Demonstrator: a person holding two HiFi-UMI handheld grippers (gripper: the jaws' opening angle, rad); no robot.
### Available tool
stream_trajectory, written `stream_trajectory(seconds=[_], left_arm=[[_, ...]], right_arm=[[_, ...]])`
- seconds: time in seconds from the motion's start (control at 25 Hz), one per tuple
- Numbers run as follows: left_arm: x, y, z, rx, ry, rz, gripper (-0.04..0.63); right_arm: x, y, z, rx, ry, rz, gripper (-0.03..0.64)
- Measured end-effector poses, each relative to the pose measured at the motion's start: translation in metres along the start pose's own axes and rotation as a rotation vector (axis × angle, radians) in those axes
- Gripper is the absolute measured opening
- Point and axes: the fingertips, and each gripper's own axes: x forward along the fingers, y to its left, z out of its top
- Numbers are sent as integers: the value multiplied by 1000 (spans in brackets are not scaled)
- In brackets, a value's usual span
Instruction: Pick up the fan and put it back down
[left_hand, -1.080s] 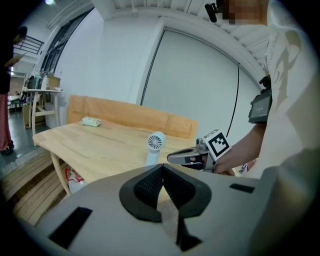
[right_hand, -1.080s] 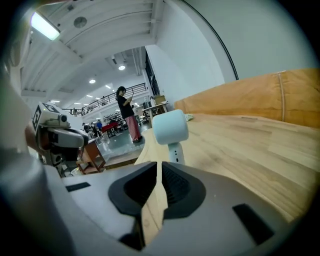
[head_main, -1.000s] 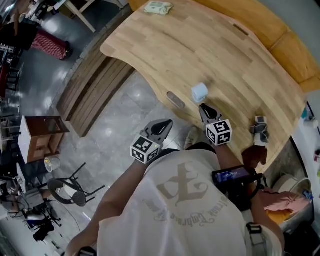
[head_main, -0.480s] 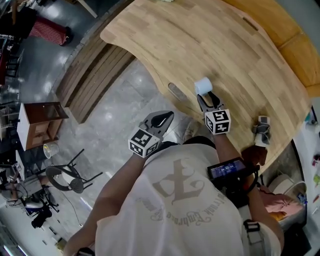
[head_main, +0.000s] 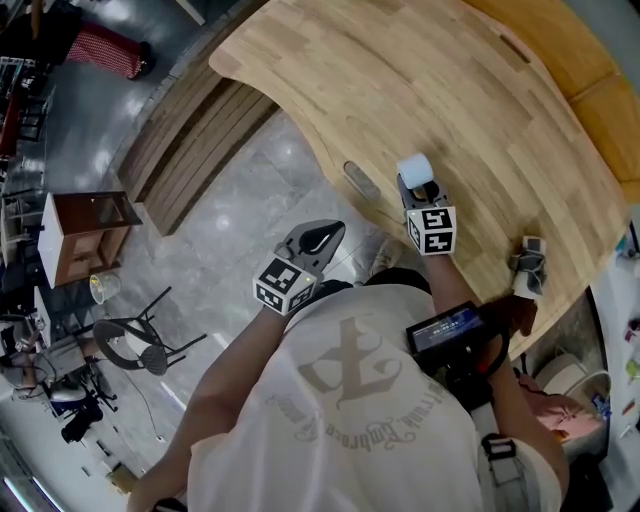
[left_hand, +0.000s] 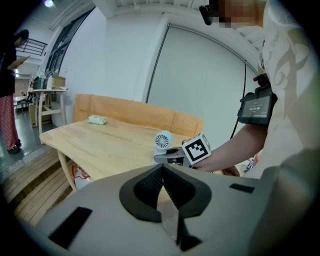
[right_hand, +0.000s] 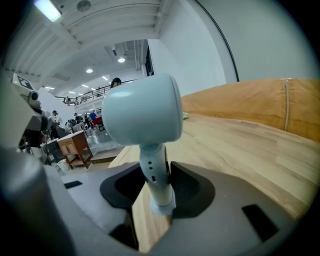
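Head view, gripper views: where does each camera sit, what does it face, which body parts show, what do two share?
Head view: on head, facing down at table, fan, left tongs, right tongs; shirt, arms show.
Left gripper view: behind shut left tongs, facing fan, right tongs; forearm shows.
Right gripper view: behind right tongs, just closing round fan's stem; no body.
Shared: fan.

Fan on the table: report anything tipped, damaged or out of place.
Nothing stands out. The fan stands upright on the table near its edge, stem between the fingers of the right gripper, which have just been closing.
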Motion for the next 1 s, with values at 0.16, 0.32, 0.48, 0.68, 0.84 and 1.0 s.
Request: stream_trajectory(seconds=[0.16, 0.32, 0.48, 0.68, 0.84, 1.0], left_arm=[[-1, 4, -1, -12, 0, 9, 11], [3, 3, -2, -21, -2, 9, 11], [1, 3, -1, -28, -7, 3, 11], [-3, 11, -1, -24, -23, 17, 11], [-10, 11, -8, -34, -34, 31, 11], [-28, 18, -13, -52, -54, 73, 11]], right_arm=[[0, 2, 1, -31, 6, 11, 158], [-4, 4, 0, -68, 18, 44, 150], [-7, 8, 4, -88, 20, 65, 149], [-7, 20, 16, -107, -5, 110, 149], [-14, 33, 20, -113, -14, 143, 149], [-17, 52, 29, -148, -12, 169, 149]])
